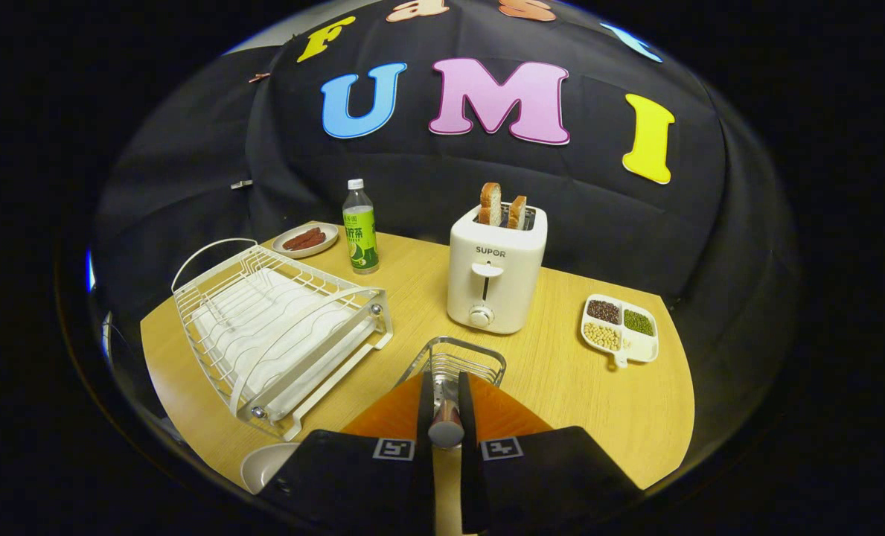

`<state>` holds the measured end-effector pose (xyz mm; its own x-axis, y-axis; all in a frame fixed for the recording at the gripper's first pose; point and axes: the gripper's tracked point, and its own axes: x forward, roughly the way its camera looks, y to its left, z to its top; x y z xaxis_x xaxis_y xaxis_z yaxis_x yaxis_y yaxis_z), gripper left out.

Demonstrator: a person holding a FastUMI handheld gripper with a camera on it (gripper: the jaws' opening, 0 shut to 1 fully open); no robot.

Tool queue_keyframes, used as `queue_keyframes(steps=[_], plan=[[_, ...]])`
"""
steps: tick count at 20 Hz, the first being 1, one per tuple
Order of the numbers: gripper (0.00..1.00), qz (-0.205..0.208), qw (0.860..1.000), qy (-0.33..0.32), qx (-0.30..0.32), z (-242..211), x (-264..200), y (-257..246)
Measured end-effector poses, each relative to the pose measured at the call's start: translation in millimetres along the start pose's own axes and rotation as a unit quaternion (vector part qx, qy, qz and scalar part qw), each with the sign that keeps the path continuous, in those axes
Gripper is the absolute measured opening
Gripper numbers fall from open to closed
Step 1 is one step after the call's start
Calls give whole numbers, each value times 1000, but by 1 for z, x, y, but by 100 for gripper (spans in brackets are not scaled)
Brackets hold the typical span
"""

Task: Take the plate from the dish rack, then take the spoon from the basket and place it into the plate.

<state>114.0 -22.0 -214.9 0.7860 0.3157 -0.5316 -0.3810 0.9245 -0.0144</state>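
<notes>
**Spoon clamped at the basket — lift it straight before you swing**

Your gripper (446, 417) has its fingers closed on the spoon (446, 426), gripping the handle end, with the rest of the spoon running down into the wire basket (453, 363) just ahead. The likely trouble: if you pull sideways, the bowl could snag the wires and drag or tip the basket, or the smooth handle could twist in the pinch. The plate (263, 465) sits on the table (561, 387) beside your left finger, below the empty dish rack (278, 327), so your swing is short; avoid clipping the rack's foot. You hold the gripper above the basket, angled downward toward the table, fingers pointing at the toaster (496, 272).
</notes>
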Motion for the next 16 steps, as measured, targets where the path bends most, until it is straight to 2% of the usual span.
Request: queue_keyframes(steps=[6,11,16], plan=[[15,-12,1000,-23,-15,32,-19,-1],[15,-21,999,-27,9,57,-54,11],[15,-41,998,-19,34,60,-85,24]])
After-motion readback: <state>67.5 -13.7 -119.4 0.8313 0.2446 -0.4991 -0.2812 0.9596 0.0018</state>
